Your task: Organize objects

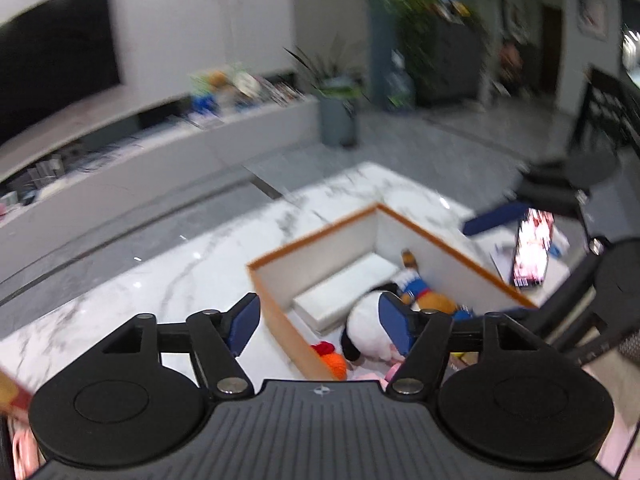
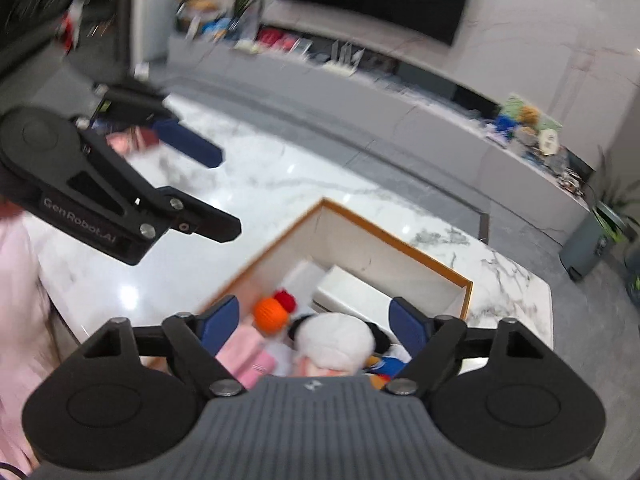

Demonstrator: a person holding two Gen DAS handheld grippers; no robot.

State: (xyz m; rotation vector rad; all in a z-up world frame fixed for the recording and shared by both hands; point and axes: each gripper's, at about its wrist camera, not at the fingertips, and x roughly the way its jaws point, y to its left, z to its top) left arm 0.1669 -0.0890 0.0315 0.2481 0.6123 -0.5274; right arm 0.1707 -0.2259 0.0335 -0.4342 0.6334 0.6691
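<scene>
A storage box [image 1: 352,216] [image 2: 424,254] with an orange rim and white inner walls stands on the marble table. Inside lie a white and black plush toy [image 1: 368,320] [image 2: 336,338], an orange ball [image 1: 338,364] [image 2: 271,312] with a red one beside it, a small doll in blue [image 1: 412,280], a white flat box [image 1: 344,290] [image 2: 352,288] and pink cloth [image 2: 248,354]. My left gripper [image 1: 320,322] is open and empty above the box's near corner. My right gripper [image 2: 314,326] is open and empty above the toys. Each gripper also shows in the other's view, the left [image 2: 192,184] and the right [image 1: 496,216].
The marble table [image 1: 160,272] [image 2: 280,172] carries a lit phone [image 1: 532,252] on papers at the right. Beyond it are a grey floor, a long TV bench with clutter [image 1: 224,96], a black TV [image 1: 52,56] and potted plants [image 1: 340,92].
</scene>
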